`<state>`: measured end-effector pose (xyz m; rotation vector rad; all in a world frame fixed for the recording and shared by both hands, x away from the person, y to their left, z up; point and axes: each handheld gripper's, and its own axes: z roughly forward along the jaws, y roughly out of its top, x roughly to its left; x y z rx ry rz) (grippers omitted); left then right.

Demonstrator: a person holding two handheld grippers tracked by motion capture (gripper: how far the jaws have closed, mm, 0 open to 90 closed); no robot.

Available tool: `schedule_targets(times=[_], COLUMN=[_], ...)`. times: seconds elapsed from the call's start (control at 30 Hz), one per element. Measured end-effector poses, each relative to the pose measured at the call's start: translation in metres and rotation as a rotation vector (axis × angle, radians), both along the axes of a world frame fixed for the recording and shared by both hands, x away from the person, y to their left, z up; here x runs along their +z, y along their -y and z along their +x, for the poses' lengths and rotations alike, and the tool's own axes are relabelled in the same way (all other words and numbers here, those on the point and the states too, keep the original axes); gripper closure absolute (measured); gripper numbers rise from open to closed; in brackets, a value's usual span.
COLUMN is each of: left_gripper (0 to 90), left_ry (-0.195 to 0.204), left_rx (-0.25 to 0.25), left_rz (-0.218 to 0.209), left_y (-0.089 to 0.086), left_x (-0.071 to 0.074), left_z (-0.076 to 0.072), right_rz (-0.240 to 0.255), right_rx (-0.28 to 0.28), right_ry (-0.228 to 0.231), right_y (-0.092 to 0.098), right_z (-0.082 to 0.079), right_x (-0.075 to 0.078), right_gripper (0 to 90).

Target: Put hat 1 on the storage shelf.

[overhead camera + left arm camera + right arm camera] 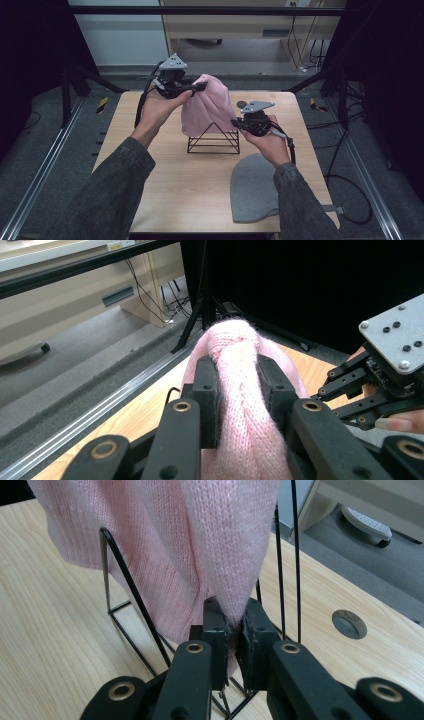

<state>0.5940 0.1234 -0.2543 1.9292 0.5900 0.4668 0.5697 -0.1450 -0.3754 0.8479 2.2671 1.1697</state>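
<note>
A pink knitted hat hangs over a black wire stand at the middle of the table. My left gripper is shut on a thick fold at the hat's top; in the left gripper view the bunched pink hat sits pinched between my left gripper's pads. My right gripper is shut on the hat's lower right edge. In the right gripper view the pink hat tapers into my right gripper, in front of the black wire stand.
A grey knitted hat lies flat at the table's front right, under the right forearm. The wooden table has a round cable hole near its far right. Dark frame legs and cables stand beyond the far edge.
</note>
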Motion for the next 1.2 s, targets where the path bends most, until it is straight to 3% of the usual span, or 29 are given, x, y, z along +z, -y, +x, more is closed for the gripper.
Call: schedule_targets(times=[0.33, 0.7, 1.2], left_gripper=[73.7, 73.6, 72.7], left_ry=[-0.012, -0.027, -0.042], left_rx=[-0.001, -0.026, -0.043], left_rz=[0.006, 0.027, 0.078], left_y=[0.005, 0.014, 0.025], left_x=[-0.003, -0.018, -0.037], left_z=[0.0, 0.0, -0.002], right_rz=[-0.011, -0.028, -0.044], right_rx=[-0.004, -0.025, -0.041], right_ry=[-0.007, -0.029, -0.072], right_y=[0.004, 0.012, 0.016], right_z=[0.0, -0.001, 0.0], right_x=[-0.005, -0.016, -0.041], right_gripper=[83.5, 83.5, 83.5])
